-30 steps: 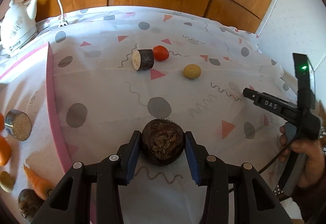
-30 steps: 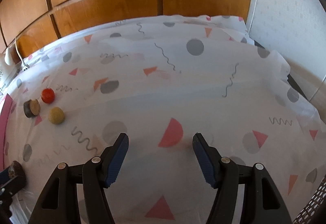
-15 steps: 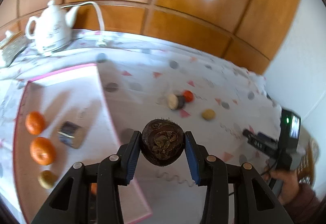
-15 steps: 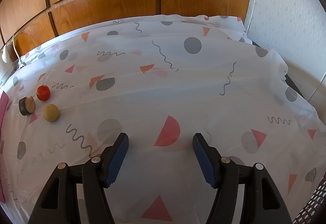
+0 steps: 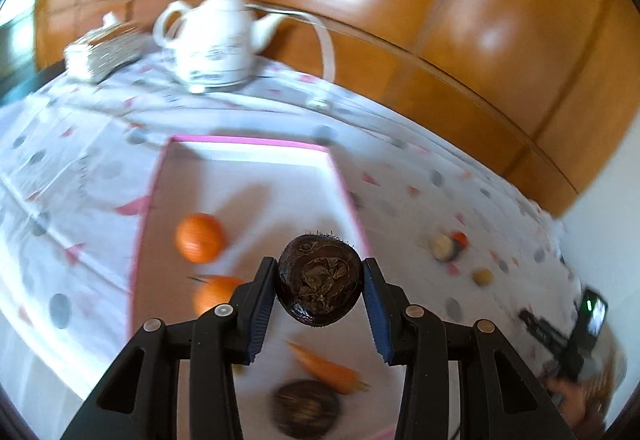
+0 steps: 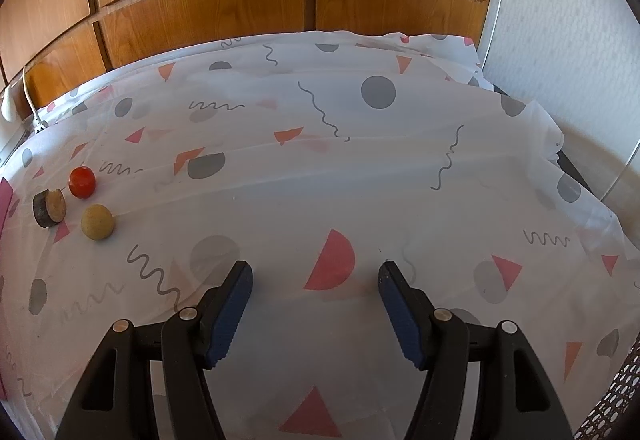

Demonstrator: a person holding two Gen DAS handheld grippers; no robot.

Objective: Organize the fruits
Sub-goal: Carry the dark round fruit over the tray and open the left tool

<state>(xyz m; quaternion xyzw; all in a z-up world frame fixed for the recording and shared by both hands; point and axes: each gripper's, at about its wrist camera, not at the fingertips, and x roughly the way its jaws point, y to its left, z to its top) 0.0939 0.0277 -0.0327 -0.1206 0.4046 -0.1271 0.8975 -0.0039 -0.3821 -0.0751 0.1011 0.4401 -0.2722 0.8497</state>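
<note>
My left gripper point(image 5: 319, 300) is shut on a dark brown hairy round fruit point(image 5: 319, 278) and holds it in the air above the pink-rimmed white tray point(image 5: 248, 140). In the tray lie two oranges point(image 5: 199, 237), a carrot point(image 5: 326, 366) and another dark round fruit point(image 5: 306, 408). My right gripper point(image 6: 316, 304) stands open over the patterned cloth with nothing between its fingers. Left of it on the cloth sit a red tomato point(image 6: 82, 182), a yellow-brown ball-shaped fruit point(image 6: 97, 222) and a dark cut cylinder piece point(image 6: 49, 208). The same three show small in the left wrist view, near the tomato point(image 5: 460, 238).
A white electric kettle point(image 5: 212, 40) with its cord and a small stacked dish point(image 5: 102, 52) stand behind the tray by the wooden wall. The right gripper's handle and a hand point(image 5: 568, 392) appear at the lower right. The table's right edge point(image 6: 568, 168) drops off near the white wall.
The left gripper has lifted the dark fruit off the cloth and swung left over the tray, rolling as it went. The right gripper has stayed where it was, still open.
</note>
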